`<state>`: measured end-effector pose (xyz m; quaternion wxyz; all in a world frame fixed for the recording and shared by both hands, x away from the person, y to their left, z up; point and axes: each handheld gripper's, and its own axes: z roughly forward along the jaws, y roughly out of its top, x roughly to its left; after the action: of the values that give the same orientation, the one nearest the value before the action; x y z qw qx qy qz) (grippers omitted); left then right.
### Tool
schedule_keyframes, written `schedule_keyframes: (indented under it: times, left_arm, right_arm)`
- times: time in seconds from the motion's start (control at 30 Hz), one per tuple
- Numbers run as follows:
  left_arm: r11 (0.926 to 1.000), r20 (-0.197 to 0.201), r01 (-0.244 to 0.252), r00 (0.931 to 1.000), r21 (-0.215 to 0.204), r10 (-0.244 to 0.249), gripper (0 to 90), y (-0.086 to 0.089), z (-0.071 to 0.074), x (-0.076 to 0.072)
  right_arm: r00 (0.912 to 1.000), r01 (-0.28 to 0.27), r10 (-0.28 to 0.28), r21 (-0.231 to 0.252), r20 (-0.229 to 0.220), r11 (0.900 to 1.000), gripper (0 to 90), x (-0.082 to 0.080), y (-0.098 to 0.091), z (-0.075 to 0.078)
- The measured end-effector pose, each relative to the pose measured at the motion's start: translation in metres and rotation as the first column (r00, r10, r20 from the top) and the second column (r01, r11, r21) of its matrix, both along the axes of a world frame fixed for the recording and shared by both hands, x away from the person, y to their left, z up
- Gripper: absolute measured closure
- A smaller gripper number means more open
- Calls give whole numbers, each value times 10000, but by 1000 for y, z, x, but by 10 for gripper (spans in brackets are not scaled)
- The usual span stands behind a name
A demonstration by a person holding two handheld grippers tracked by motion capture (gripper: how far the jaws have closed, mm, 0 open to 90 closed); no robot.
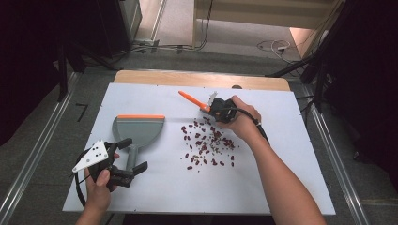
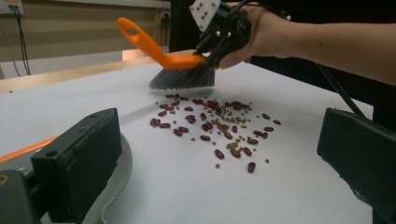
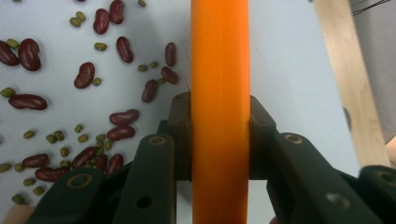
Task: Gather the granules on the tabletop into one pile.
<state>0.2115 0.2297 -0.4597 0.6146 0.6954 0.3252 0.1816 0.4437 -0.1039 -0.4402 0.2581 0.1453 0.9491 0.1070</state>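
My right gripper [image 1: 212,110] is shut on the orange handle [image 3: 219,70] of a small brush [image 2: 182,77]. Its grey bristles hang just above the white board at the far edge of a scatter of red and green beans [image 1: 206,145]. The same gripper [image 2: 210,53] shows from the side in the left gripper view, held by a hand. A grey dustpan [image 1: 138,129] with an orange lip lies flat to the left of the beans. My left gripper [image 1: 133,154] stands open at the dustpan's handle, one jaw on each side, neither pressing on it.
The white board [image 1: 281,187] covers a wooden table whose edge [image 1: 202,78] shows at the back. Cables lie on the floor beyond it. Metal rails run along both sides of the table.
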Motion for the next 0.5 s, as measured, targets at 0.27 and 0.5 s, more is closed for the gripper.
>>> schedule_keyframes:
  times: [0.27, 0.5]
  left_arm:
    - [10000, -68, -11, 10000, 30, 12, 8, 2, -1, 1]
    - [9999, -46, 51, 10000, 91, -50, 8, -1, 0, 0]
  right_arm:
    - [9953, -791, 772, -314, -587, 9964, 683, -16, 5, -4]
    - [9883, -1353, 1327, -318, -748, 9903, 682, -40, -2, -4]
